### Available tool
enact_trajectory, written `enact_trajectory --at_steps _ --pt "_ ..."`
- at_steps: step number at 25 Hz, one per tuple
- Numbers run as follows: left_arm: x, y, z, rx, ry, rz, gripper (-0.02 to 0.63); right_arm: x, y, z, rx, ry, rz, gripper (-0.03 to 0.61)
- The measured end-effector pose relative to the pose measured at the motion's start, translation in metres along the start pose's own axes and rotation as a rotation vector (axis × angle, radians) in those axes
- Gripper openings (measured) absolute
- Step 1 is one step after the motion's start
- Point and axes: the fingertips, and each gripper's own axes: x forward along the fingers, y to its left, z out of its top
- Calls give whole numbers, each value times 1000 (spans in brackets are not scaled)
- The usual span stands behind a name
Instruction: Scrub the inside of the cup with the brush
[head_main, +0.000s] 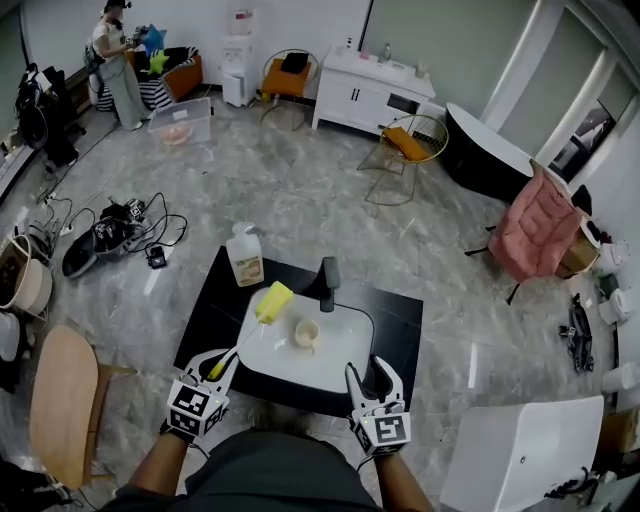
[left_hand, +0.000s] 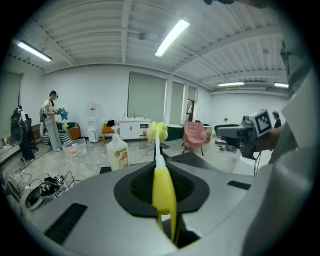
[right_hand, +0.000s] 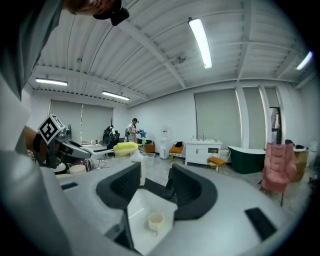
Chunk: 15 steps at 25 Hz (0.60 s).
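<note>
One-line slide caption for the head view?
Left gripper holds a yellow long-handled brush over the edge of the white sink basin, small cream cup standing inside; right gripper open, empty.

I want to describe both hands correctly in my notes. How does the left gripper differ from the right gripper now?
The left gripper is shut on the handle of the yellow brush; the right gripper is open, with nothing between its jaws. The left gripper's brush reaches over the sink; the right gripper only faces the cup standing in it. Both are at the near edge of the table.
</note>
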Motion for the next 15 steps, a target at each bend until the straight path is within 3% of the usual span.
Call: enact_trajectory --at_steps 3,15 --pt "1 2 -2 -5 1 13 32 13 3 -15 13 35 42 184" --pt "8 10 -12 -19 44 57 32 95 -15 -136 -123 237 171 184"
